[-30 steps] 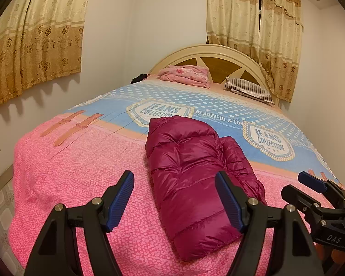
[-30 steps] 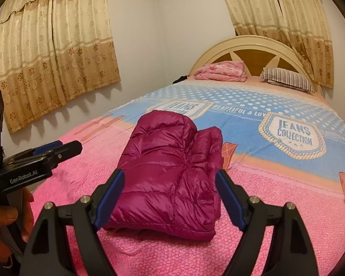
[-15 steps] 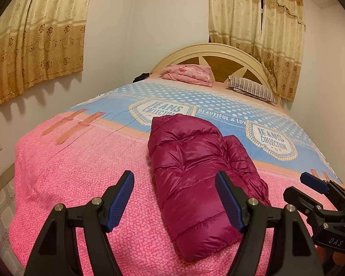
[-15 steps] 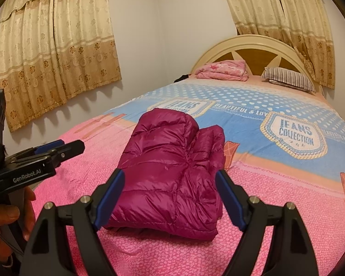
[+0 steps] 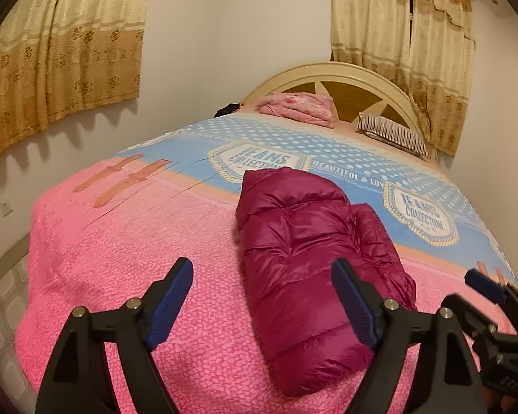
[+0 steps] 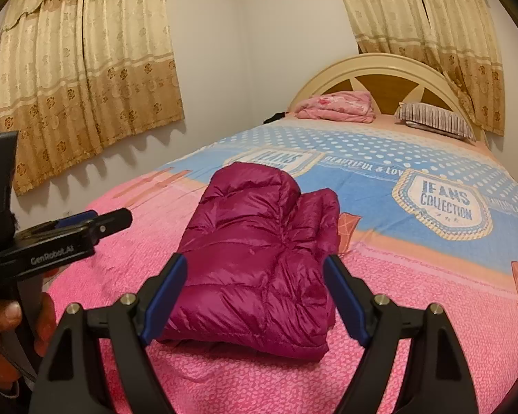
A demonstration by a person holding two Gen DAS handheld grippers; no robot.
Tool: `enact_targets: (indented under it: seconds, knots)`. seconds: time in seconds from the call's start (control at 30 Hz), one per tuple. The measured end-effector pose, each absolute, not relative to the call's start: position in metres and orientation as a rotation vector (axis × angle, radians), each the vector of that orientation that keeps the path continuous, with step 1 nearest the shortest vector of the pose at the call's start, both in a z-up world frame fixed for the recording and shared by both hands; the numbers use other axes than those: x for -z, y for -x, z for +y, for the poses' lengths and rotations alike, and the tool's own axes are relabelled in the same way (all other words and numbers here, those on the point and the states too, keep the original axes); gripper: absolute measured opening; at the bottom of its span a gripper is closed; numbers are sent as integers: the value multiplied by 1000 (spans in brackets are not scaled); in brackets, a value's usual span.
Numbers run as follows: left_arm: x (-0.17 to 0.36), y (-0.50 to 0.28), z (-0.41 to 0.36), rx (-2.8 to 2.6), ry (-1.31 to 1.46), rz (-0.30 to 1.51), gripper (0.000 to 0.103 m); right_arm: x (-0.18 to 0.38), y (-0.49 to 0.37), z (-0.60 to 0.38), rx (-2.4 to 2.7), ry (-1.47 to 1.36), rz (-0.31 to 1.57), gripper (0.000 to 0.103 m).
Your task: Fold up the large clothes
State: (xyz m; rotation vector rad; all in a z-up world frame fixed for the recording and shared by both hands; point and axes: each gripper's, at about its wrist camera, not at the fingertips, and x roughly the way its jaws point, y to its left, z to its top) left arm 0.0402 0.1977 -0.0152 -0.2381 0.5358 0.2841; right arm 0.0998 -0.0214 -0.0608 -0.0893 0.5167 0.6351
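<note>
A magenta puffer jacket [image 5: 314,255] lies folded into a thick bundle on the pink and blue bedspread [image 5: 121,241]; it also shows in the right wrist view [image 6: 259,262]. My left gripper [image 5: 262,283] is open and empty, held above the near edge of the bed, just left of the jacket's near end. My right gripper [image 6: 255,279] is open and empty, above the jacket's near edge without touching it. The right gripper shows at the far right of the left wrist view [image 5: 490,296], and the left gripper at the left of the right wrist view [image 6: 96,220].
A folded pink blanket [image 5: 298,107] and a striped pillow [image 5: 393,134] lie by the cream headboard [image 5: 331,76]. Curtains [image 6: 86,79] hang on the left wall and behind the headboard. The bedspread [image 6: 414,276] stretches flat around the jacket.
Both grippers have drawn back slightly and drifted, so the jacket sits a little farther and more to the right in the left view. The jacket has not moved.
</note>
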Motion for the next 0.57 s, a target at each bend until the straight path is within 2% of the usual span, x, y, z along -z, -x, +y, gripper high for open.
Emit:
enact_targets:
  seconds: [0.07, 0.23, 0.37, 0.57]
  knots:
    - [13, -37, 200, -285, 265, 514, 90, 61, -99, -21, -638, 93, 517, 83]
    - [10, -33, 204, -290, 299, 473, 96, 65, -99, -21, -644, 93, 526, 83]
    - [10, -29, 205, -248, 305, 441, 96, 67, -98, -20, -647, 99, 532, 83]
    - [5, -32, 184, -273, 156, 439, 96, 67, -97, -20, -646, 98, 531, 83]
